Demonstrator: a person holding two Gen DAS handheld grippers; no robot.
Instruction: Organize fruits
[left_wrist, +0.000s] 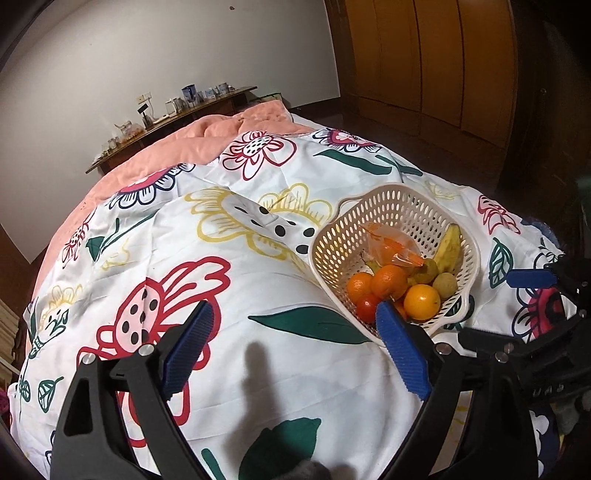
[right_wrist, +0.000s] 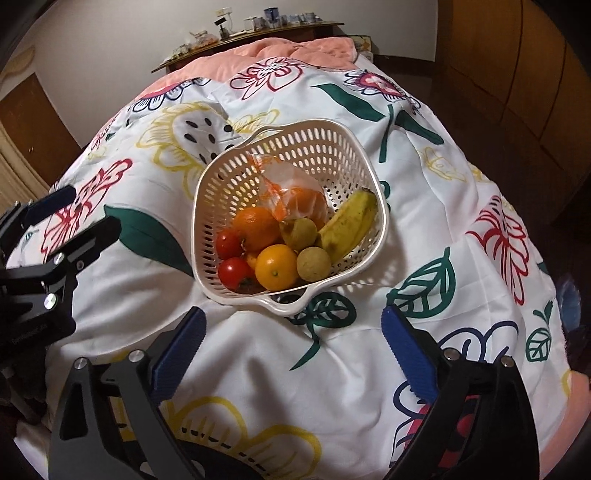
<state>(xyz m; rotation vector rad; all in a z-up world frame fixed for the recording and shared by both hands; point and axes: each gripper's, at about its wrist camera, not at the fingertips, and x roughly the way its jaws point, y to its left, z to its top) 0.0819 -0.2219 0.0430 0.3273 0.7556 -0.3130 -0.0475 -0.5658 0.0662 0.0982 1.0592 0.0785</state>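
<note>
A cream perforated basket (right_wrist: 325, 147) sits on a flowered bedspread (right_wrist: 258, 369); it also shows in the left wrist view (left_wrist: 399, 206). It holds oranges (right_wrist: 258, 225), tomatoes (right_wrist: 234, 272), a banana (right_wrist: 347, 221), round green-brown fruits (right_wrist: 313, 264) and a plastic bag of orange pieces (right_wrist: 295, 195). My right gripper (right_wrist: 291, 343) is open and empty, just in front of the basket's near handle. My left gripper (left_wrist: 295, 332) is open and empty, left of the basket, its right pad (left_wrist: 400, 350) overlapping the basket's near corner in view.
The bedspread (left_wrist: 258, 295) covers a bed with a pink blanket (left_wrist: 207, 136) behind. A wooden shelf with small items (left_wrist: 177, 107) stands by the wall. Wooden wardrobe doors (left_wrist: 424, 55) are at the right. The left gripper's body (right_wrist: 44, 266) shows at the right view's left edge.
</note>
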